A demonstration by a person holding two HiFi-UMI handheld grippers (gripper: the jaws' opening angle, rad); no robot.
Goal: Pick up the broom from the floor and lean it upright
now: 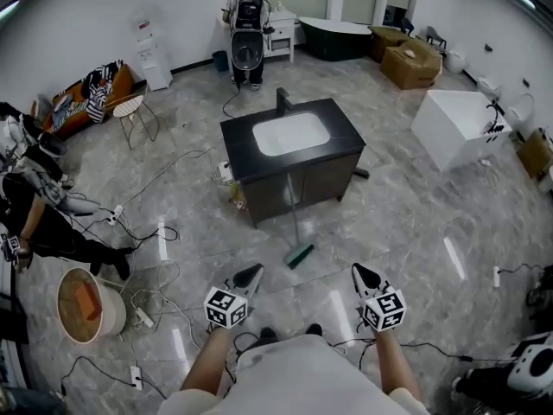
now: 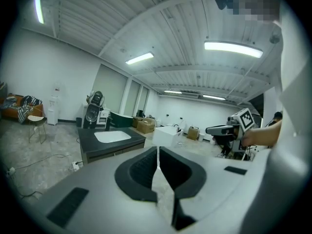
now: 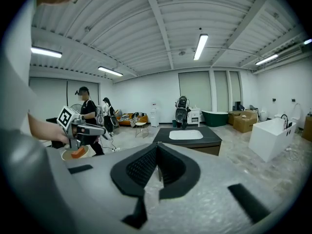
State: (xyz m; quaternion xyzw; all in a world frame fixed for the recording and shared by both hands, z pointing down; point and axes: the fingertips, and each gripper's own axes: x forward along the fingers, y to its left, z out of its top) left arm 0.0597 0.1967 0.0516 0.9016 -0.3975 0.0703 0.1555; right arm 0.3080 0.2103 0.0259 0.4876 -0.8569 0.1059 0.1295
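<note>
In the head view, the broom (image 1: 300, 252) is seen with its green head on the floor (image 1: 406, 232), just before the front edge of the counter (image 1: 346, 133), and its thin handle is laid up against the cabinet front below the sink. It is judged to be leaning upright already, so the lifting step seems done. The left gripper (image 1: 248, 277) and the right gripper (image 1: 364, 275) are held side by side above the floor, near the person's body and well apart from the broom. In the left gripper view, the two dark pads (image 2: 146, 169) are pressed together with nothing between them, and the counter is seen beyond them at the left. The broom itself cannot be made out there. In the right gripper view, the pads (image 3: 170, 167) are likewise brought together on nothing, with the counter straight ahead. For the step in hand, the lean should be checked before anything else is touched. The head should be kept flat on the floor, and the handle should be rested well against the cabinet front, because the polished floor may let the head slide. If a correction is needed, the handle should be taken high with one gripper.
</note>
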